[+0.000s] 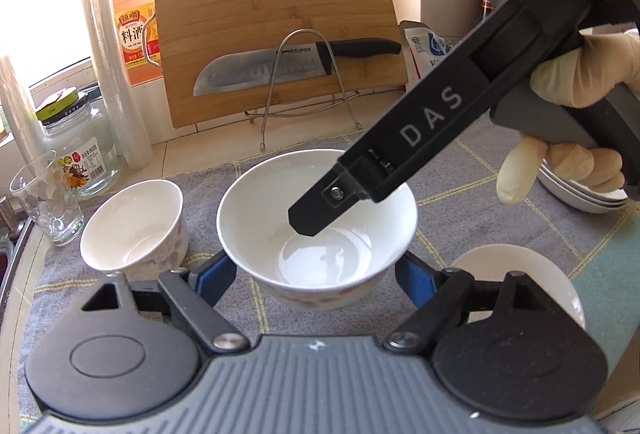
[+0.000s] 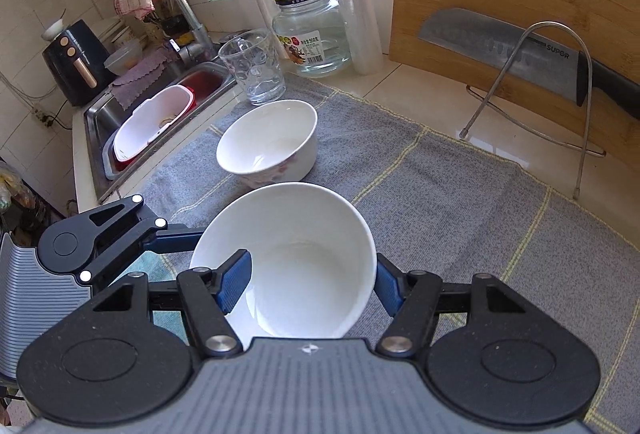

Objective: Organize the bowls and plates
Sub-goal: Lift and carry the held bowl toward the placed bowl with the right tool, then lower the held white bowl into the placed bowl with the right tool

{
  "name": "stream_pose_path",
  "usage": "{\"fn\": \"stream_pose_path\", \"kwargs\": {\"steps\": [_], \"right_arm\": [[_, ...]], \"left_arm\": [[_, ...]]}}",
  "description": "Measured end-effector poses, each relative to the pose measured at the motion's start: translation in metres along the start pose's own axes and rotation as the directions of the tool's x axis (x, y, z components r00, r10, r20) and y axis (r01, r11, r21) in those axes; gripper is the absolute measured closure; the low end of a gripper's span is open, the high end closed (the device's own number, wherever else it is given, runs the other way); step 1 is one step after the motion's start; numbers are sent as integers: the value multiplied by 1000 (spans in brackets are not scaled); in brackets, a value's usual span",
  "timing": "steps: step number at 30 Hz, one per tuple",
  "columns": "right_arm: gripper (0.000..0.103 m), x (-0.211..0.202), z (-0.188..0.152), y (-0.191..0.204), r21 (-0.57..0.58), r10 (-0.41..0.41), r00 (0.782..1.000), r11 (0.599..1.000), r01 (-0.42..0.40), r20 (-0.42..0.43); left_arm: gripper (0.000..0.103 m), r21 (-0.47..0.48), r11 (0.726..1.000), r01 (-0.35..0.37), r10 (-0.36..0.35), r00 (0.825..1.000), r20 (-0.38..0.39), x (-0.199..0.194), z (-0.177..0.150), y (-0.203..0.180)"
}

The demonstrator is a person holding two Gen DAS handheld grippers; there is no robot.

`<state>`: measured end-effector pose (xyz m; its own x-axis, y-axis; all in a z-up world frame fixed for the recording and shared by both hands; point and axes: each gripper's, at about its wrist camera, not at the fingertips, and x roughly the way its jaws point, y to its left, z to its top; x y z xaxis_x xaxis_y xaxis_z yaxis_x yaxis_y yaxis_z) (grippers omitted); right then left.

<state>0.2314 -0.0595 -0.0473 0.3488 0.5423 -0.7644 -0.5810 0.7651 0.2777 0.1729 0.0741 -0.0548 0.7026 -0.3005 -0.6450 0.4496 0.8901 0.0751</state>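
Observation:
A white bowl with pink flowers (image 1: 304,218) sits on the grey cloth (image 1: 460,178). My left gripper (image 1: 316,274) is open, its blue fingers either side of the bowl's near wall. My right gripper (image 2: 312,284) straddles the bowl's rim (image 2: 288,258): its left finger is inside the bowl, its right finger outside. The right gripper's finger also shows in the left wrist view (image 1: 316,214), dipping into the bowl. A second flowered bowl (image 1: 134,224) stands to the left; it also shows in the right wrist view (image 2: 268,142).
A stack of white plates (image 1: 576,194) lies at the right, a white plate (image 1: 520,274) in front. A glass (image 1: 46,194), jar (image 1: 80,146), film rolls (image 1: 116,74), cutting board (image 1: 276,26) and knife (image 1: 280,64) line the back. The sink (image 2: 160,106) lies left.

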Motion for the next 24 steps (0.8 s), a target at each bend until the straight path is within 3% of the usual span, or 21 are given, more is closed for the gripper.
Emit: {"fn": "stream_pose_path", "kwargs": {"steps": [14,24], "right_arm": [[33,-52,-40,29,-26,9,1000,1000,-8,29],[32,-75,-72,29,-3,-14,999,1000,14,33]], "left_arm": [[17,-25,999,35,-34,999,22,-51,-12,-30],[17,-1,997,83,-83,996,12,-61,-18,-55]]}}
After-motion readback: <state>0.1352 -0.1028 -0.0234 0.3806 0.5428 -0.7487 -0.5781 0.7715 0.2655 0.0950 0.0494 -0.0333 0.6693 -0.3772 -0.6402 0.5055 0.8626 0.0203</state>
